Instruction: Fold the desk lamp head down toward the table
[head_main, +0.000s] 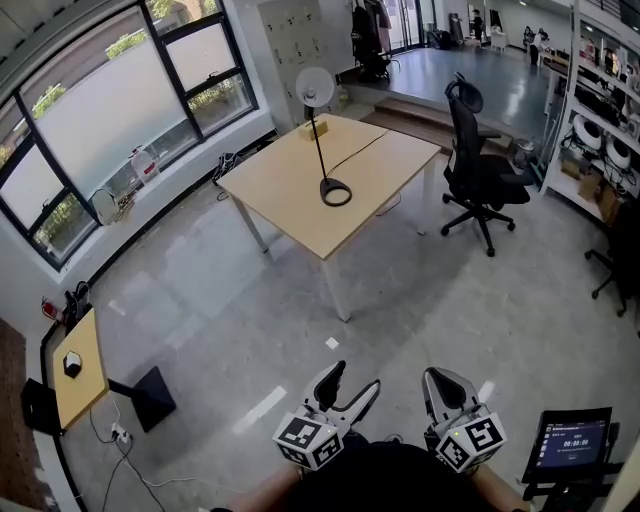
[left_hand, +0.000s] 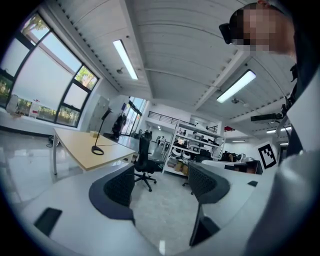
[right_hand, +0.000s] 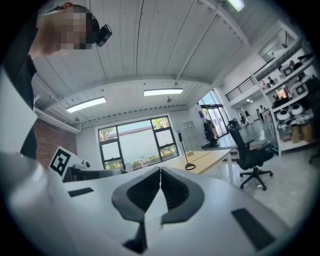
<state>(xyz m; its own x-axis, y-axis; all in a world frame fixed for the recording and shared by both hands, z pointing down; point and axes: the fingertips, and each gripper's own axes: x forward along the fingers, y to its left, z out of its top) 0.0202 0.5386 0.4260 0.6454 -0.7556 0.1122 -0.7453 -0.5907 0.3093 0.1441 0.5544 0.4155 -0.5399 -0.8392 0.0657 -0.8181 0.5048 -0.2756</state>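
A desk lamp (head_main: 322, 135) stands upright on a light wooden table (head_main: 290, 205) across the room; it has a thin black stem, a ring base and a round white head. The same lamp (left_hand: 98, 135) shows small in the left gripper view, and the lamp (right_hand: 187, 156) again in the right gripper view. Both grippers are held low near the person's body, far from the table. My left gripper (head_main: 352, 389) is open with nothing between its jaws. My right gripper (head_main: 447, 389) is shut on nothing.
A black office chair (head_main: 478, 165) stands right of the table. A small yellow box (head_main: 312, 128) sits by the lamp, and a black cable runs across the tabletop. Shelving (head_main: 600, 110) lines the right wall. A small side table (head_main: 78, 366) is at left, a screen (head_main: 570, 442) at lower right.
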